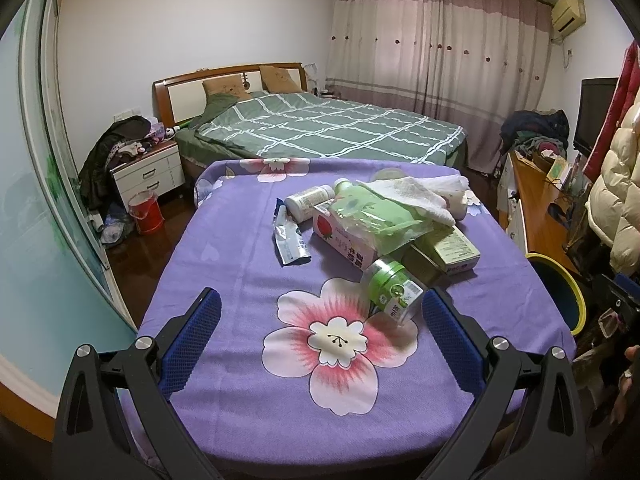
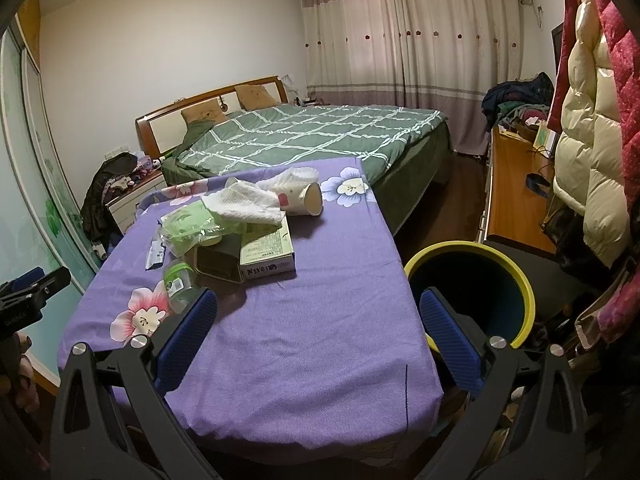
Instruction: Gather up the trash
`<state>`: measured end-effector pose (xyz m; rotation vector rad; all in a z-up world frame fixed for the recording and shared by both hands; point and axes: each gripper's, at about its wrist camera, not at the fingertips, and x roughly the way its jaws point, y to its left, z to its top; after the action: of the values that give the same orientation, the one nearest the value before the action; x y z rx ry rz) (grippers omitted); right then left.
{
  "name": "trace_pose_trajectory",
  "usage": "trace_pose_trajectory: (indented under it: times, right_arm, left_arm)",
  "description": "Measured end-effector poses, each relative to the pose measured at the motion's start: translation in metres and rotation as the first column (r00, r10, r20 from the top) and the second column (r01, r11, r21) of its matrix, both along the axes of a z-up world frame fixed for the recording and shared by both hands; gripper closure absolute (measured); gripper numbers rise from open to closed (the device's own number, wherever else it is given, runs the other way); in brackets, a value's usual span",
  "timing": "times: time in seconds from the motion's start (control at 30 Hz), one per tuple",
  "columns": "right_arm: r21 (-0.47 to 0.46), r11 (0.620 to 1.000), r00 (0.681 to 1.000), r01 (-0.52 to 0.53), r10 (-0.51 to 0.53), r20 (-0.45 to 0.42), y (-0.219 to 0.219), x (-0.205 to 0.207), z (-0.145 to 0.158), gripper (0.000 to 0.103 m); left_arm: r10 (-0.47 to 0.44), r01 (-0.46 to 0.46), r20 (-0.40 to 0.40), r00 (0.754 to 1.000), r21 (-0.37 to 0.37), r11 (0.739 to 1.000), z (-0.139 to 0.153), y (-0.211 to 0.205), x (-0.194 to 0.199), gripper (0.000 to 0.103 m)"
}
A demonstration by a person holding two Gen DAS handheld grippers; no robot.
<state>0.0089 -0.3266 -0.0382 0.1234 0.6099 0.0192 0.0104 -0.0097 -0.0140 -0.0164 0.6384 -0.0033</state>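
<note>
Trash lies heaped toward the far half of my bench, on the purple cloth printed with pink and white flowers (image 1: 240,248). Nearest me a small clear bottle with a green cap and green label (image 1: 394,290) lies on its side, just beyond my left claw (image 1: 320,320), whose blue-padded fingers stand spread wide with nothing between them. Behind the bottle sit a flat white and green cardboard box (image 1: 456,250) and a white carton with a red strawberry picture (image 1: 344,242), with crumpled green plastic packaging (image 1: 376,220) draped over them. A white paper towel (image 1: 412,196) rests on top of the heap, and a tipped white paper cup (image 2: 304,198) lies at its far end. To the left are a white pill bottle (image 1: 310,202) on its side and a torn silver and blue wrapper (image 1: 290,242).

My right claw (image 2: 318,320) is likewise spread and empty, hovering over bare cloth near the bench's right edge. Just beside that edge stands a round dark bin with a yellow rim (image 2: 472,280). Beyond the bench is a bed with a green checked quilt (image 2: 304,136).
</note>
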Motion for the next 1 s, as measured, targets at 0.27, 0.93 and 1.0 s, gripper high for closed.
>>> trace_pose_trajectory:
  times: [0.27, 0.93, 1.0]
  right_arm:
    - [-0.015, 0.999, 0.999, -0.038, 0.038, -0.017, 0.014, 0.043, -0.007, 0.006]
    - [0.019, 0.963, 0.954, -0.269, 0.269, -0.132, 0.095, 0.226, -0.040, 0.017]
    - [0.009, 0.961, 0.950, -0.277, 0.275, -0.146, 0.102, 0.232, -0.045, 0.017]
  left_arm:
    - [0.023, -0.023, -0.014, 1.000, -0.006, 1.000, -0.005, 0.008, 0.034, 0.004]
    - [0.033, -0.033, -0.060, 0.998, 0.001, 0.999, -0.020, 0.022, 0.127, 0.004]
    - [0.030, -0.030, -0.066, 0.997, -0.002, 1.000, -0.022, 0.023, 0.132, 0.004]
